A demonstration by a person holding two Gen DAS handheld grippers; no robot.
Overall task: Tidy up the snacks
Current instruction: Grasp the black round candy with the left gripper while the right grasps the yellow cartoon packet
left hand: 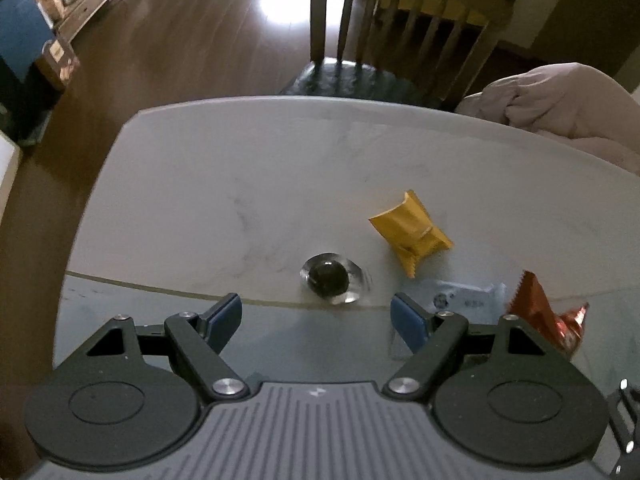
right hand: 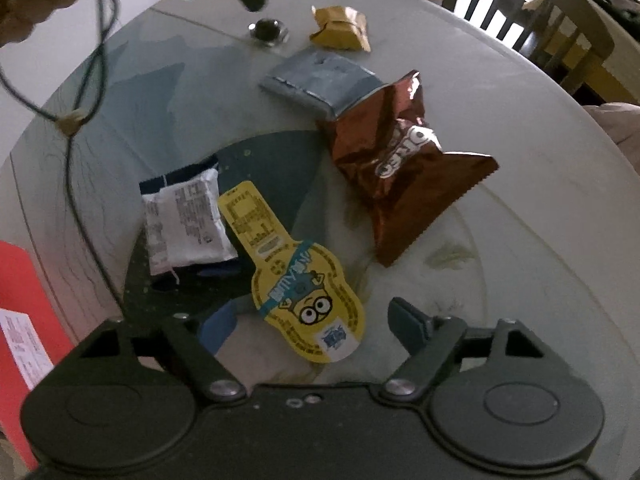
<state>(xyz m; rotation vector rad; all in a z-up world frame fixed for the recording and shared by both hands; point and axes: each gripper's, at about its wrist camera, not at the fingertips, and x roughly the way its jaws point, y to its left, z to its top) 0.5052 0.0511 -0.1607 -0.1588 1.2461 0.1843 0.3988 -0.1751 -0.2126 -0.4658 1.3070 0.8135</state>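
Brown Oreo bag (right hand: pixel 404 168), yellow pkt (right hand: pixel 340 28), grey pouch (right hand: pixel 316 76), yellow Minion pack (right hand: pixel 296 280), white pkt (right hand: pixel 188 220) flat on table.

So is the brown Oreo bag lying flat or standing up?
Lying flat: the Oreo bag rests crumpled on its side on the table, logo facing up.

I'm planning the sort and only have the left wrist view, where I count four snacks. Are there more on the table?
Observer: Yes. A yellow cartoon-printed pack lies between the open fingers of the right gripper, ungripped.
Operator: Anything beside it?
Observer: A white packet lies right beside its narrow end.
Operator: What is the brown bag at my right edge?
Observer: The brown bag is crumpled and carries Oreo lettering.
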